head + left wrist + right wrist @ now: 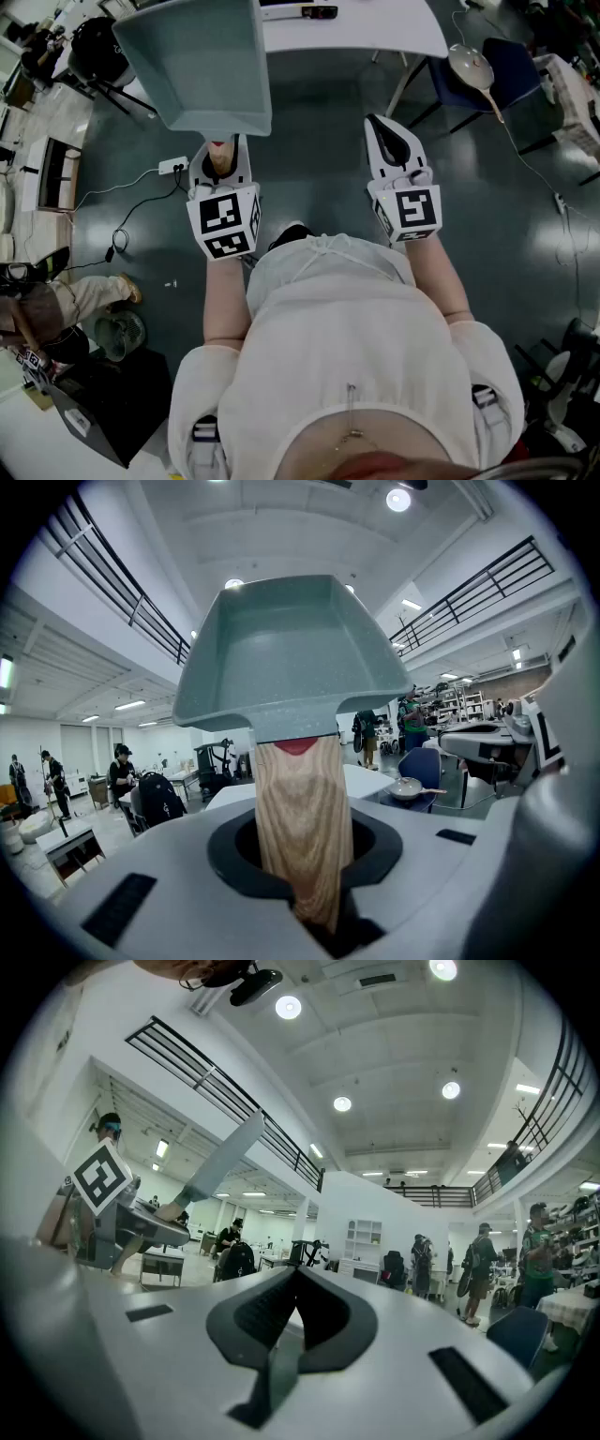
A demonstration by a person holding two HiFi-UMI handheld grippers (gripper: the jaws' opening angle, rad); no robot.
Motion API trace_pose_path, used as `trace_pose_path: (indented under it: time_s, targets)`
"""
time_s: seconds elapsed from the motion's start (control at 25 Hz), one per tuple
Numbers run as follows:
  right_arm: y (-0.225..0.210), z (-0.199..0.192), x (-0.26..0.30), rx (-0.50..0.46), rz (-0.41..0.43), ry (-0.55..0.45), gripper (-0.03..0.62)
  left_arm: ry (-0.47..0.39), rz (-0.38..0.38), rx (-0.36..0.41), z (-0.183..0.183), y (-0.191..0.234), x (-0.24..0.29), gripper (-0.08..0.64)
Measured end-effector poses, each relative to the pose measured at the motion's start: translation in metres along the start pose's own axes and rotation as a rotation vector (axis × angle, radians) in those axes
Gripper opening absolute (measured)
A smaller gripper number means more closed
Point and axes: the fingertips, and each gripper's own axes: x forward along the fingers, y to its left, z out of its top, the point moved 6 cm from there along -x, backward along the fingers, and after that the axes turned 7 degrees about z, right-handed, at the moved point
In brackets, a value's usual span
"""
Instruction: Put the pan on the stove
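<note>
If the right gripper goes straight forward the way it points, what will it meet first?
Nothing close: its own view shows open room, with a distant white shelf. In the head view the right gripper aims toward the white table, but it may pass above it; depth is unclear.

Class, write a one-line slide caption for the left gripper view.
Left gripper clamps the wooden handle of a grey-green pan, seen against the hall ceiling.

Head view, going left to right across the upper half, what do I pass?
Teal pan, held by its handle in the left gripper → right gripper, jaws together and empty → small pan on the blue chair.
</note>
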Motion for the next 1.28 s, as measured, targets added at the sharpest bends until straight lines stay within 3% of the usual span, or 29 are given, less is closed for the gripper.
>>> trace_pose_path:
  time_s: [0.8,1.28]
  targets:
    - [-0.032,-0.017,-0.002,0.050,-0.064,0.033,0.003,0.038,-0.027,-0.003,-0.001,-0.015,0.023,0.089]
    - [-0.077,-0.039,0.096,0.029,-0.079,0.074,0.005,0.058,-0.064,-0.012,0.001,0.008,0.140,0.089]
